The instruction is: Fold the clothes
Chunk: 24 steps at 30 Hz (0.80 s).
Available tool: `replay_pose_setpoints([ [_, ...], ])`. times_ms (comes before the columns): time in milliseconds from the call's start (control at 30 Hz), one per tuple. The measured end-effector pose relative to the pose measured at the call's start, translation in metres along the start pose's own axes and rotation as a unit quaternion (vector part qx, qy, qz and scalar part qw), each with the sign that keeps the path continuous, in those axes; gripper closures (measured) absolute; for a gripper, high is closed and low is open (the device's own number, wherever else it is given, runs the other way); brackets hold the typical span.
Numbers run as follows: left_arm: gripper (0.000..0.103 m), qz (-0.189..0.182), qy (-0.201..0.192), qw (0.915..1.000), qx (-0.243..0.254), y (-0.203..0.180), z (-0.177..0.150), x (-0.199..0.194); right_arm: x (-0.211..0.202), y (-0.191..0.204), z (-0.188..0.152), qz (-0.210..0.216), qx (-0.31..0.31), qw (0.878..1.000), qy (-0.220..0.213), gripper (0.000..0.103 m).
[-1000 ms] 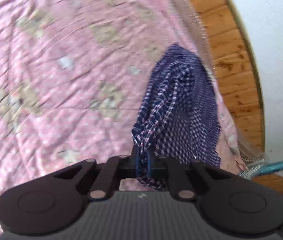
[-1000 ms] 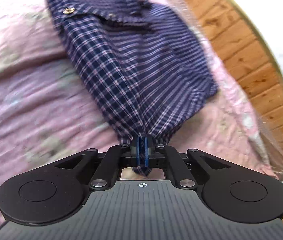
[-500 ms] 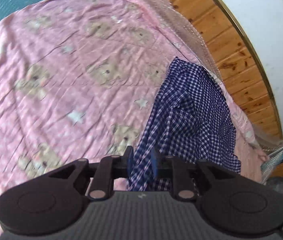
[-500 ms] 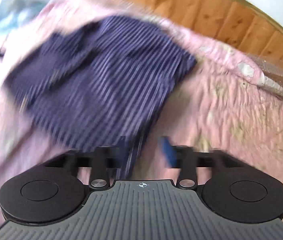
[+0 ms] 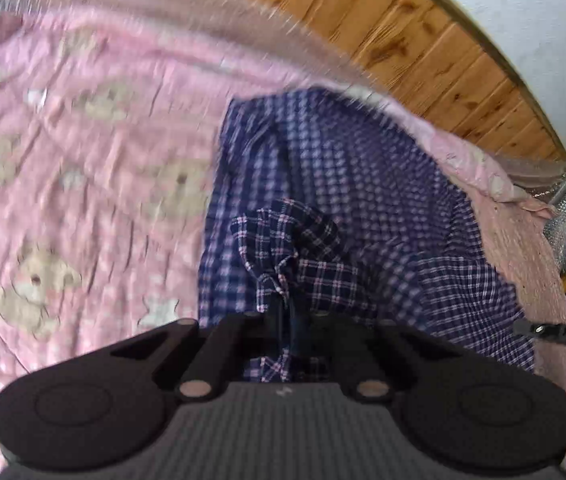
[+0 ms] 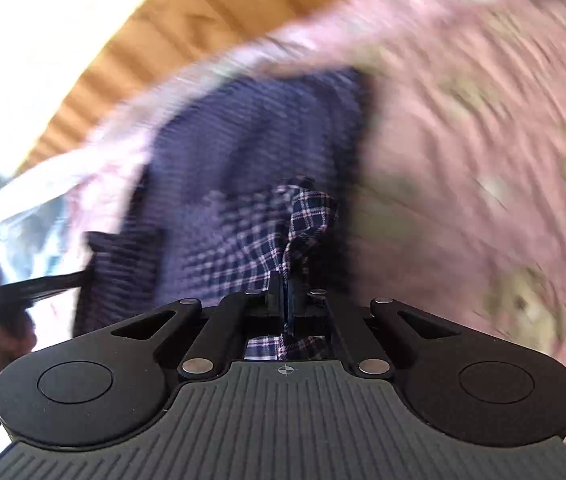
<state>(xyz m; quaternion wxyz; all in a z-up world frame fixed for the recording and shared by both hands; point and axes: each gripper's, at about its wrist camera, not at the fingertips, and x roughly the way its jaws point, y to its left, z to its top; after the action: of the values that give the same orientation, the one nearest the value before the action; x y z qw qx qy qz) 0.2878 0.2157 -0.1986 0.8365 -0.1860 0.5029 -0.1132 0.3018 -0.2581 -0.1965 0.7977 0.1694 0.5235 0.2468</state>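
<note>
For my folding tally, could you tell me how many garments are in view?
1: a checked garment on the pink bedspread near the wooden headboard; others may be hidden.

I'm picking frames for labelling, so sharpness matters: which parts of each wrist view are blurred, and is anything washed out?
Left wrist view: the pink bedsheet and far checked garment are motion-smeared; cloth at the left tool stays fairly crisp. Right wrist view: heavier smear everywhere except the right tool and its pinched fabric; the upper-left wall is blown out white.
</note>
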Motion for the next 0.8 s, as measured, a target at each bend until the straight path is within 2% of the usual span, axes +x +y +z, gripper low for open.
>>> replay_pose_setpoints([
  [33,0.097,-0.003,0.014,0.9998,-0.016,0.007,-0.002,0.008,0.012,-0.01,-0.001,-0.006,0.011,1.0,0.017,0.103],
  [67,0.095,-0.01,0.015,0.9994,-0.028,0.013,-0.004,0.01,0.015,-0.014,0.0,0.008,0.019,1.0,0.023,0.102],
  [133,0.093,-0.019,0.02,0.9983,-0.051,0.022,-0.005,0.008,0.015,-0.015,0.006,0.023,0.014,0.999,0.03,0.09],
  [200,0.079,-0.017,0.016,0.9983,-0.054,0.023,-0.001,-0.008,0.006,-0.008,0.018,0.033,-0.013,0.999,0.03,0.086],
  [233,0.067,-0.016,0.012,0.9985,-0.051,0.024,0.002,-0.016,-0.001,-0.004,0.025,0.039,-0.03,0.998,0.026,0.073],
  [267,0.059,-0.014,0.004,0.9992,-0.038,0.024,0.011,-0.027,-0.004,0.0,0.038,0.033,-0.053,0.998,0.016,0.051],
  [300,0.054,-0.012,-0.004,0.9996,-0.024,0.024,0.02,-0.037,-0.007,0.005,0.051,0.027,-0.075,0.997,0.005,0.046],
  [333,0.045,-0.007,-0.013,0.9998,-0.009,0.024,0.03,-0.047,-0.01,0.01,0.064,0.02,-0.097,0.995,-0.006,0.047],
  [433,0.033,0.034,-0.048,0.9971,0.048,0.022,0.079,-0.044,0.004,0.021,0.111,0.007,-0.158,0.987,-0.033,0.046],
  [500,0.032,0.061,-0.056,0.9924,0.091,0.015,0.113,-0.019,0.031,0.031,0.148,0.007,-0.198,0.979,-0.038,0.042],
  [600,0.031,0.071,-0.042,0.9868,0.139,0.003,0.157,0.037,0.086,0.048,0.196,0.001,-0.263,0.965,-0.02,0.037],
  [733,0.031,0.068,-0.028,0.9832,0.167,-0.013,0.181,0.09,0.144,0.066,0.224,-0.011,-0.332,0.943,0.025,0.034],
  [767,0.041,0.069,-0.024,0.9818,0.175,-0.016,0.182,0.099,0.154,0.068,0.225,-0.013,-0.343,0.938,0.036,0.038],
  [800,0.057,0.07,-0.014,0.9809,0.181,-0.019,0.181,0.105,0.162,0.07,0.224,-0.015,-0.357,0.932,0.052,0.049],
])
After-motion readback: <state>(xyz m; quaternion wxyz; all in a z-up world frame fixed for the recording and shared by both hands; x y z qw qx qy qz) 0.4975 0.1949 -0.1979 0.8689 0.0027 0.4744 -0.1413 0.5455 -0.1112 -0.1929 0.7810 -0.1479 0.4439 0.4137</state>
